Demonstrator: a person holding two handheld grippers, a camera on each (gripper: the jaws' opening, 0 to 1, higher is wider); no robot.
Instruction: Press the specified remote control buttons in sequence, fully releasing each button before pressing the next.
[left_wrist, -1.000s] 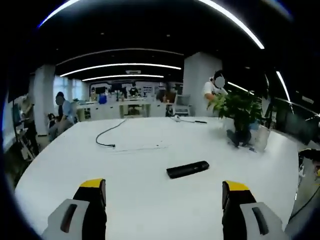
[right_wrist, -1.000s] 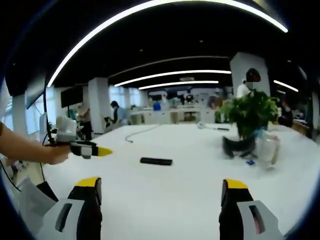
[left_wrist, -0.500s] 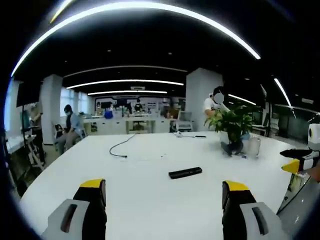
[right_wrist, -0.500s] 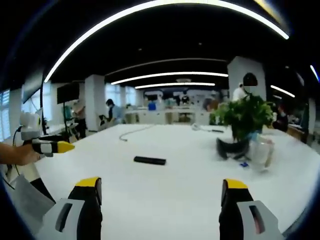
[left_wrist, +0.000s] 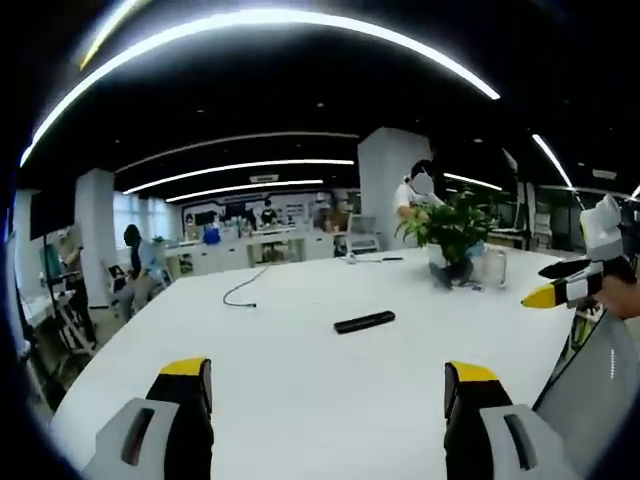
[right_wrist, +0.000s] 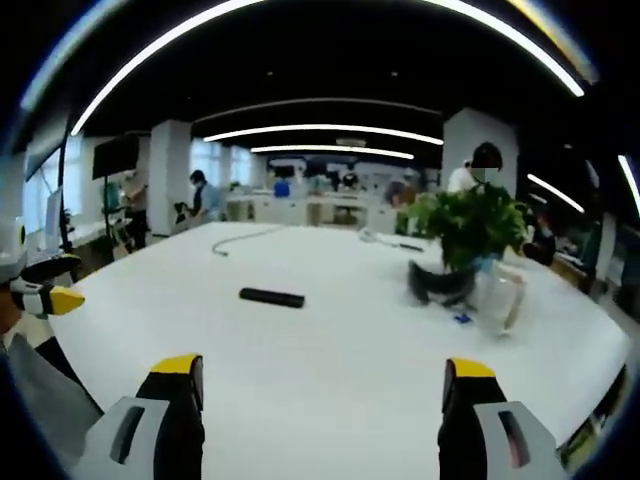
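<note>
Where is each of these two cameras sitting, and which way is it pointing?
Left gripper view: rides on the left gripper, faces across the white table at the remote control; right gripper at its right edge.
Right gripper view: rides on the right gripper, faces the same table; left gripper at its left edge.
Shared: remote control, potted plant, black cable.

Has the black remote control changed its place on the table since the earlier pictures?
No. The remote control lies at the same spot on the white table, between the cable and the potted plant; the cameras moved.
</note>
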